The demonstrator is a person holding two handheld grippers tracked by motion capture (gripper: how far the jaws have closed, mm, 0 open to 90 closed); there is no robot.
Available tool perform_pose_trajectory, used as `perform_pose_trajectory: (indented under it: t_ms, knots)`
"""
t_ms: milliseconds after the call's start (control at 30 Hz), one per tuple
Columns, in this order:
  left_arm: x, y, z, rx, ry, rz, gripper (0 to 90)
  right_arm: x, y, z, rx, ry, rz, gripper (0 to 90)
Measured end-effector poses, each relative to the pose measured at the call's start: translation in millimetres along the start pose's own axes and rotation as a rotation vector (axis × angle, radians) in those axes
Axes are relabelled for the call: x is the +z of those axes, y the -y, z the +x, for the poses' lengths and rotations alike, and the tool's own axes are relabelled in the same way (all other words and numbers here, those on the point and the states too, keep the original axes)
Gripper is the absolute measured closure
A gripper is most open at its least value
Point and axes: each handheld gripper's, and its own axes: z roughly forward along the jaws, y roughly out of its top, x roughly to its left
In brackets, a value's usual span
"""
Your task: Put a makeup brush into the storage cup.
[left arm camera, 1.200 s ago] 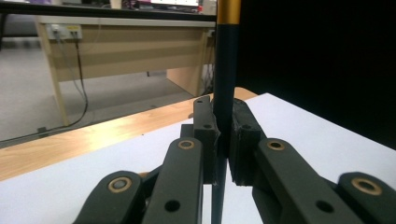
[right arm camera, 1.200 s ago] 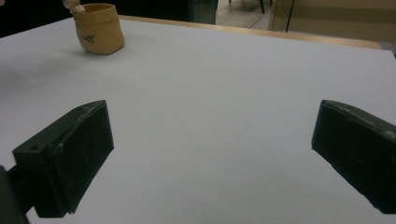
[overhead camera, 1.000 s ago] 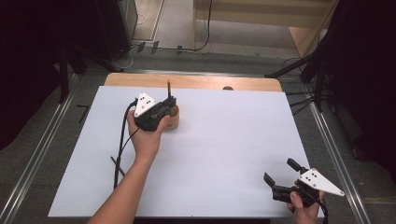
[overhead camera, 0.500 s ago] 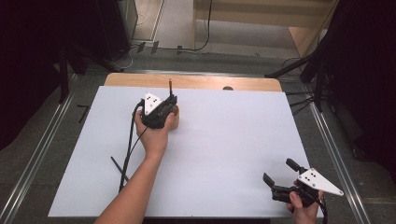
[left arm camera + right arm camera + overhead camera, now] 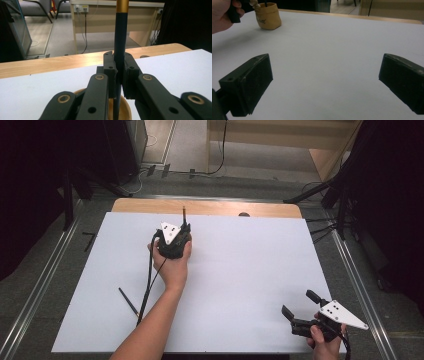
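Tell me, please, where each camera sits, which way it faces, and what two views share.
High view: above the person's side, looking forward and down on the white table; forearm and both hands show.
Left gripper view: on the left gripper, shut on a dark stick with a gold band, above the round tan pouch.
Right gripper view: on the open right gripper, facing across the table.
Shared: the pouch and stick.

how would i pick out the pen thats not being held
Start at the white sheet covering the table, then go to its near left part, left of the person's forearm. The loose pen lies flat and slanted there, a thin dark stick, unlike the gold-banded held pen standing upright in the left claw.
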Motion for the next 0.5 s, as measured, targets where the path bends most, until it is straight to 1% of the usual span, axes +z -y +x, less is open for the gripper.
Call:
perform_pose_trajectory:
  t_ms: [67, 100, 233, 300, 433, 500]
  knots:
    - [1.0, 2.0, -2.1, -0.012, -0.006, 0.013, 84.6, 0.2, 0.1, -0.4, 0.001, 0.0, 0.0, 0.0]
    - [1.3, 2.8, -3.4, -0.003, -0.013, 0.015, 84.6, 0.2, 0.2, -0.4, 0.001, -0.001, 0.001, 0.0]
    - [3.9, 7.3, -5.6, -0.007, -0.026, 0.04, 84.6, 0.1, 0.1, -0.2, 0.0, -0.001, 0.001, 0.0]
    - [4.4, 8.8, -6.3, -0.009, -0.028, 0.046, 84.5, -0.1, 0.1, 0.2, -0.001, -0.002, 0.002, 0.0]
    - [3.1, 9.4, -5.6, -0.025, -0.031, 0.053, 84.4, 1.1, 0.7, -0.2, 0.002, 0.001, 0.012, 0.0]
    - [2.4, 9.7, -5.3, -0.017, -0.029, 0.061, 84.3, 2.2, 1.3, -0.4, -0.001, 0.003, 0.017, 0.0]
